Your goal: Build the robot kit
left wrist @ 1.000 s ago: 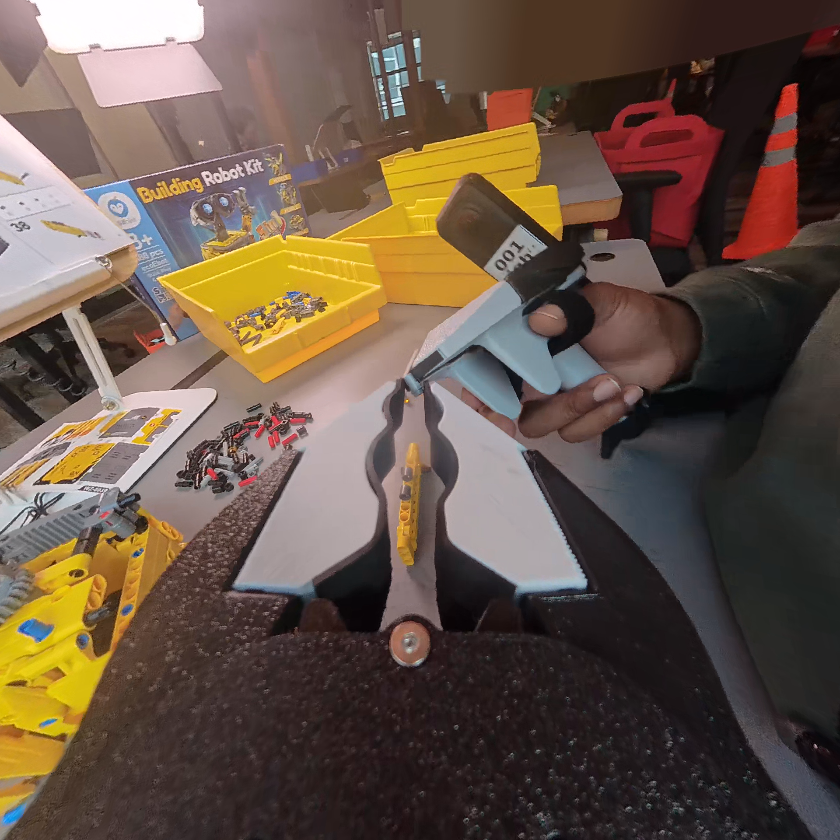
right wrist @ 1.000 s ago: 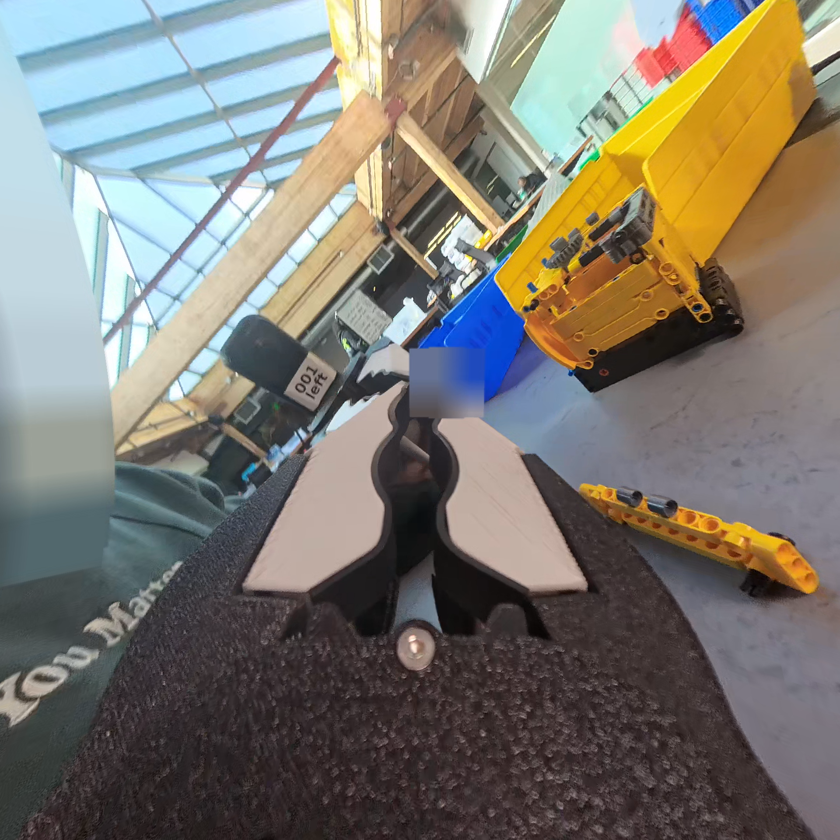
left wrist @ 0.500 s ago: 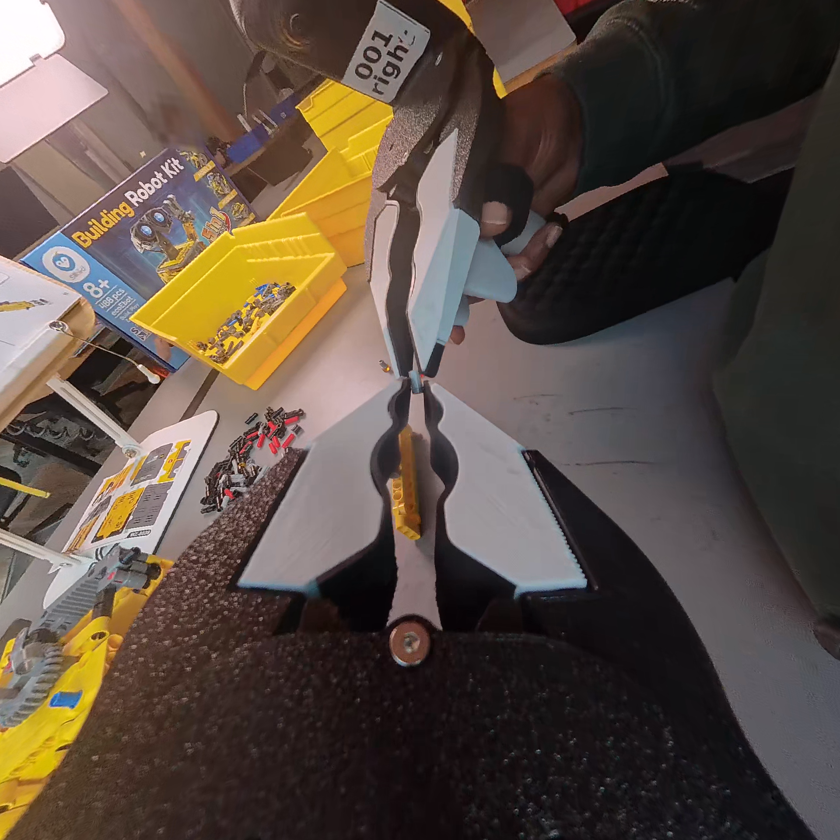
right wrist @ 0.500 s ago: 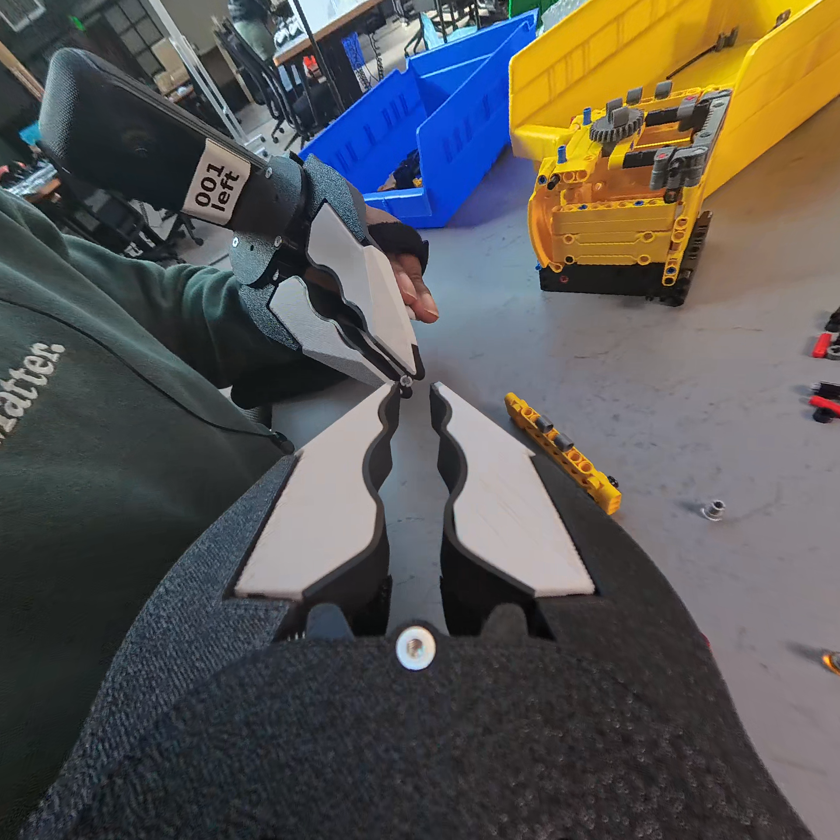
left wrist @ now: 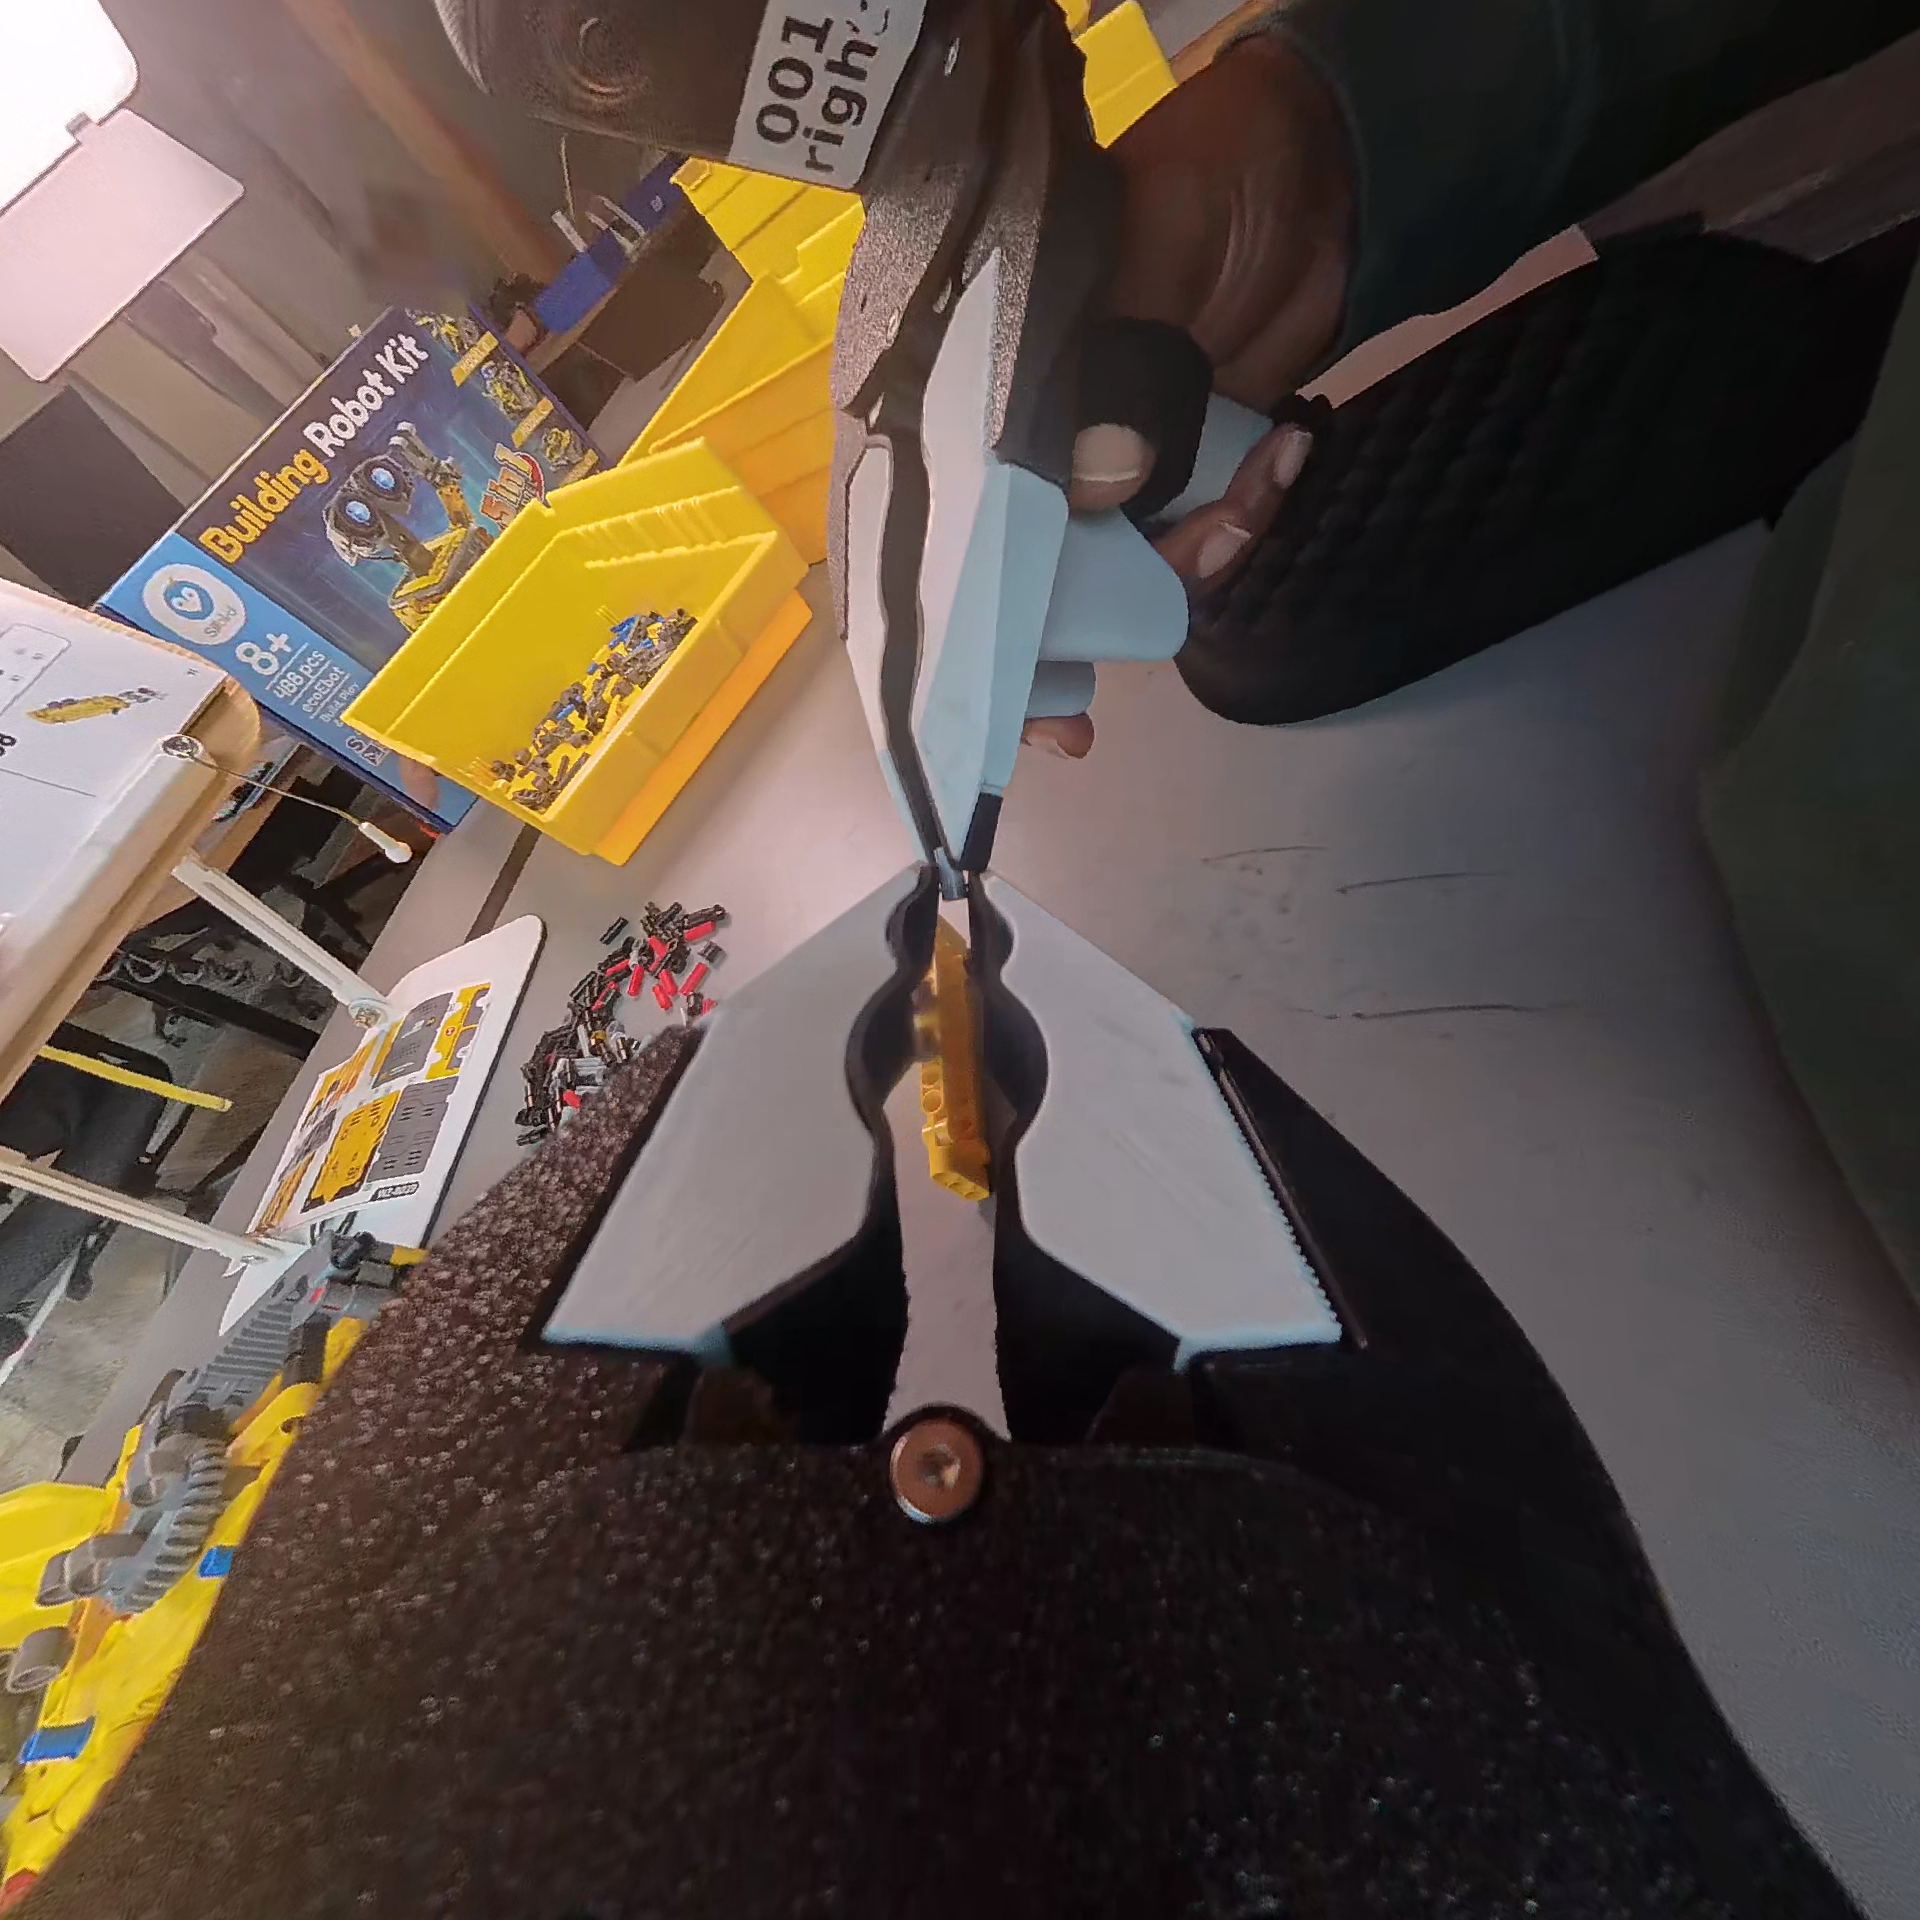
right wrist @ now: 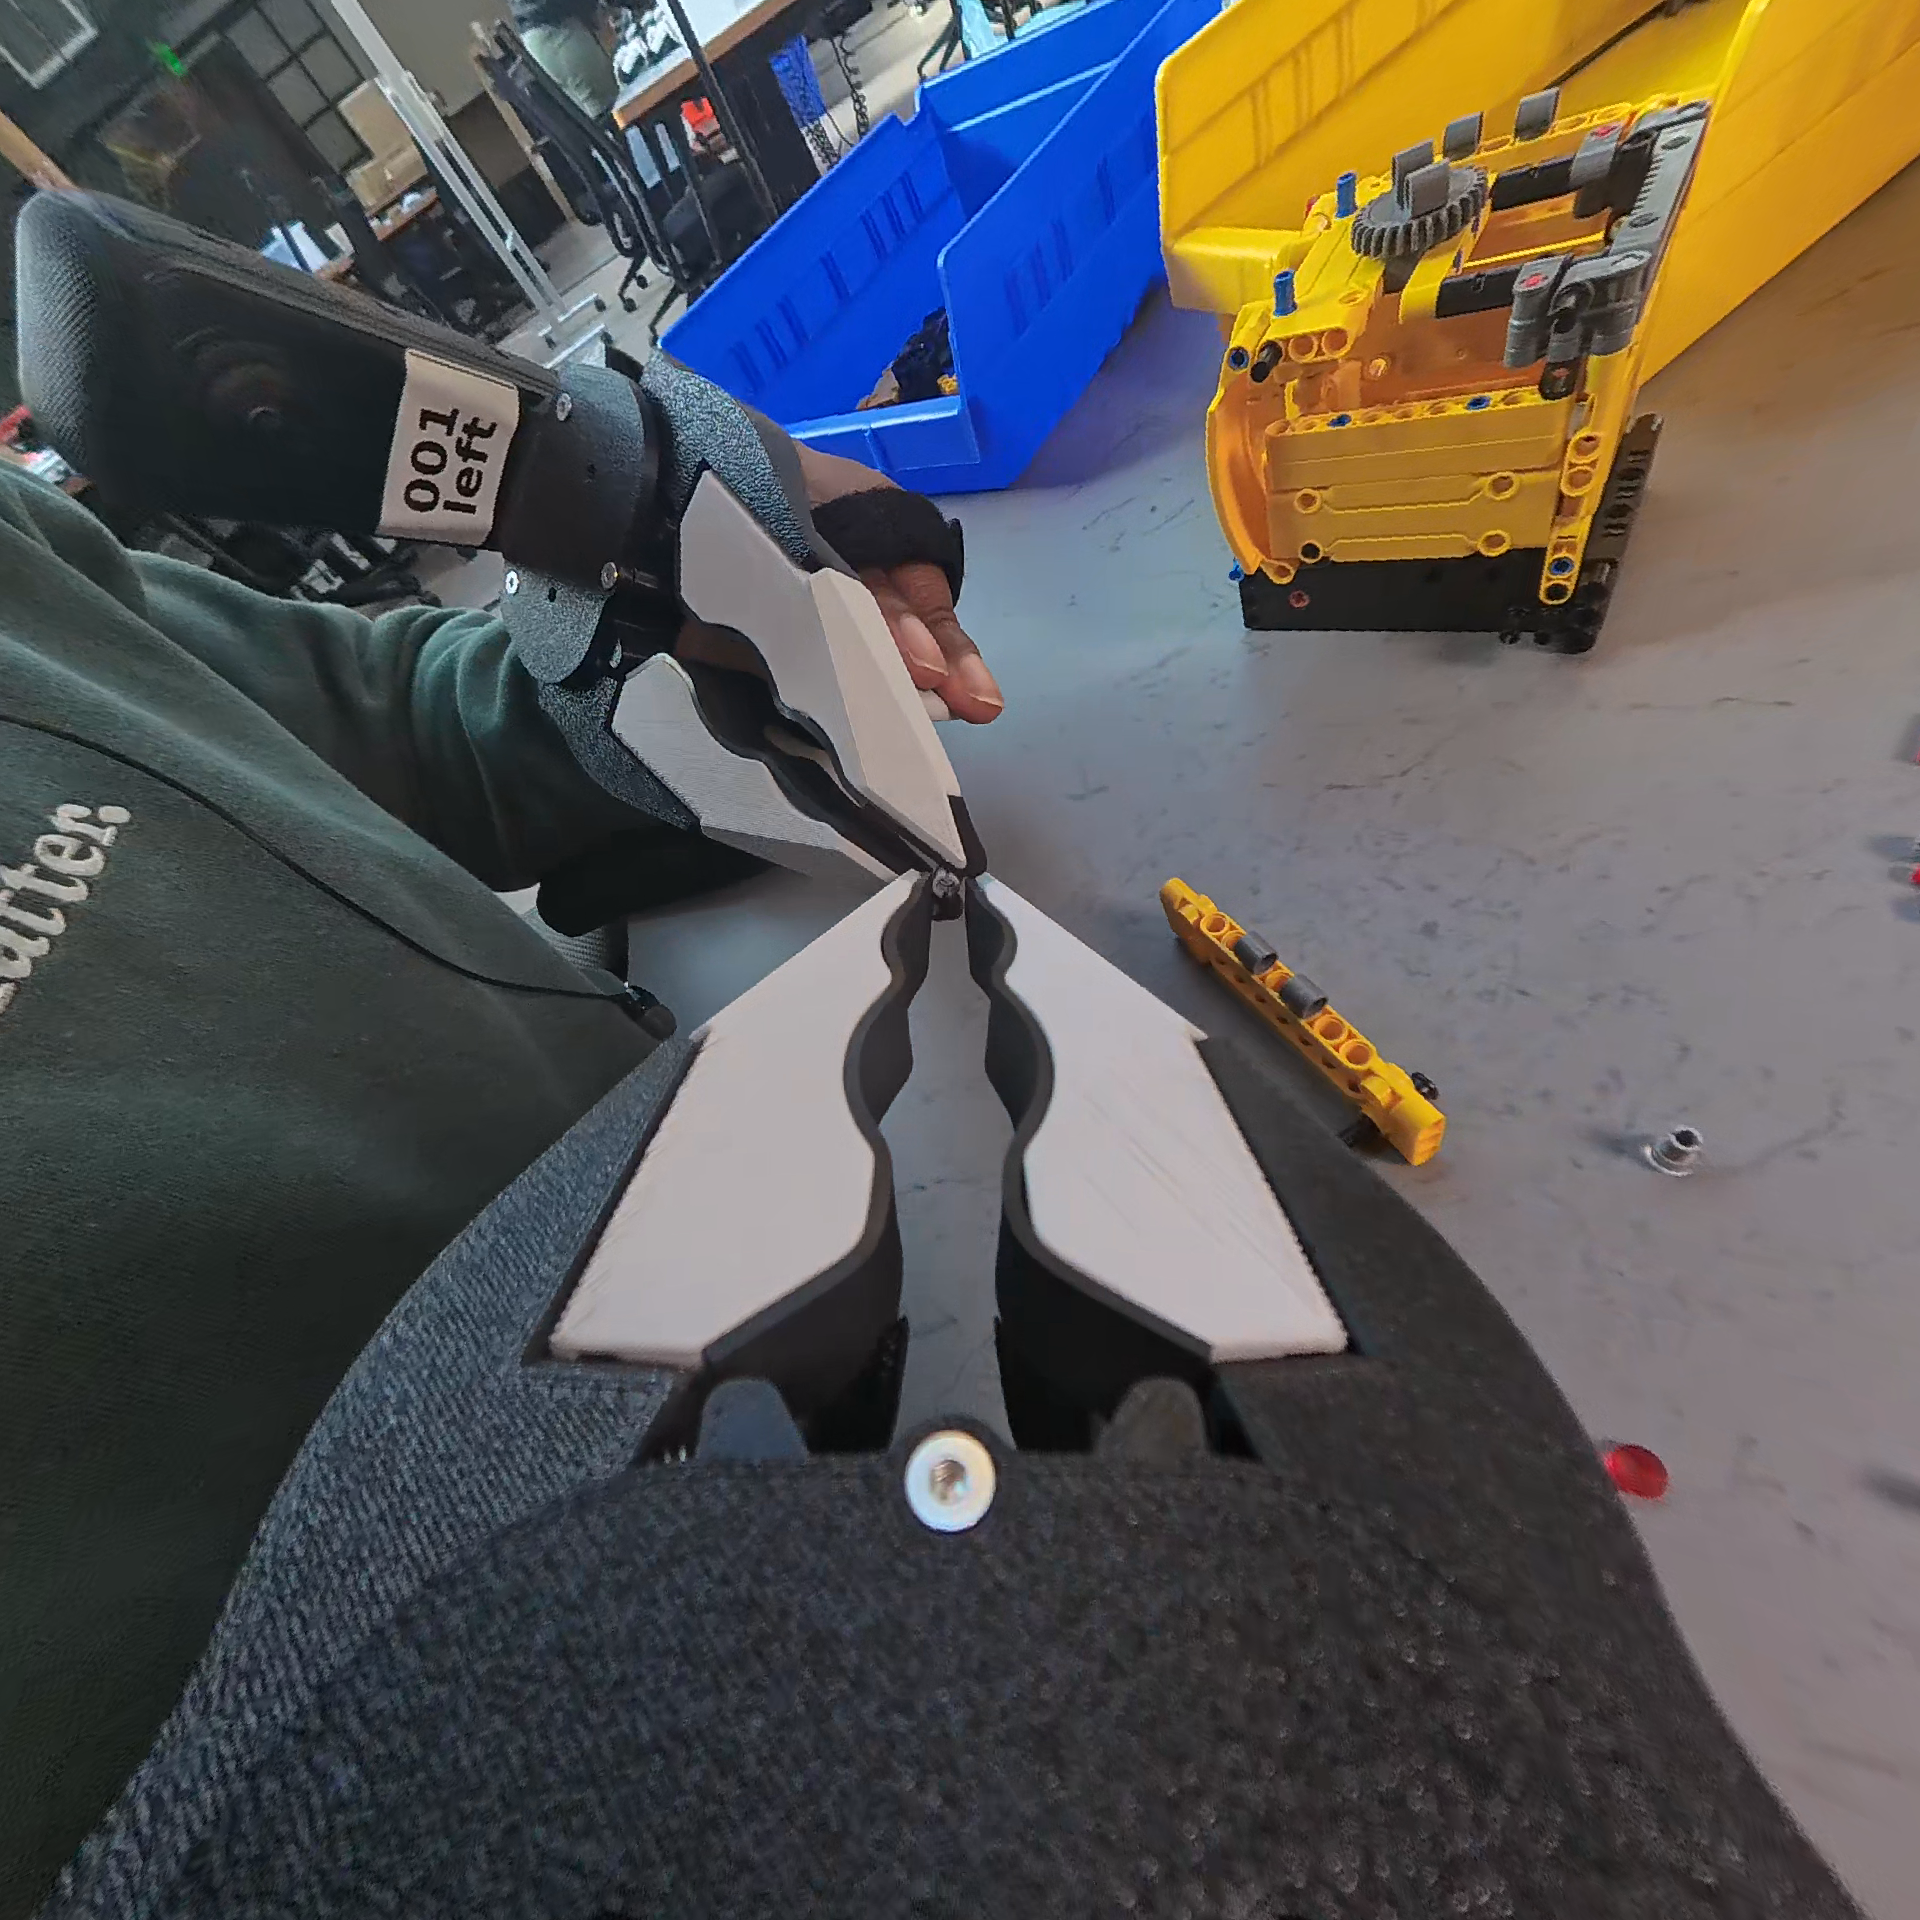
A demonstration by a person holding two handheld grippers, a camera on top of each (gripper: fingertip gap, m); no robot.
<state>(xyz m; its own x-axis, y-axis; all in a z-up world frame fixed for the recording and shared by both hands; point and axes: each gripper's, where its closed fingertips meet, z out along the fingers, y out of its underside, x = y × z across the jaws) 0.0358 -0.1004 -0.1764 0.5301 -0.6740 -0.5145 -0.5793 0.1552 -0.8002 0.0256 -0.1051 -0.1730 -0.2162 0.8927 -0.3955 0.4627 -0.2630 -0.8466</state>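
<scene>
Yellow plastic shows between the fingers of the left tool (left wrist: 948,891) in the left wrist view: a short perforated yellow beam (left wrist: 951,1070) clamped edgewise at frame centre, running back from the tips; at those tips a small grey pin (left wrist: 948,881) sits where the right tool (left wrist: 951,847) comes down from the upper middle, its tips pinched on the same pin; a pile of red and black pins (left wrist: 623,1013) lies centre left on the grey tabletop (left wrist: 1455,935), beside an instruction sheet (left wrist: 395,1081); a yellow bin (left wrist: 582,665) of parts and a blue kit box (left wrist: 343,499) sit upper left.

In the right wrist view the right tool (right wrist: 948,883) is nearly closed, tips gripping the pin (right wrist: 945,886) against the left tool (right wrist: 940,857), which enters from the left; a longer yellow beam with grey bushes (right wrist: 1299,1023) lies loose on the tabletop (right wrist: 1351,779) just right of the tips; a yellow model (right wrist: 1434,416) stands upper right, before blue bins (right wrist: 914,270).

Both pieces look light, rigid and smooth; the pin is tiny and likely to slip or flick away, so hold it across its shaft; the beam is best gripped on its flat sides.
</scene>
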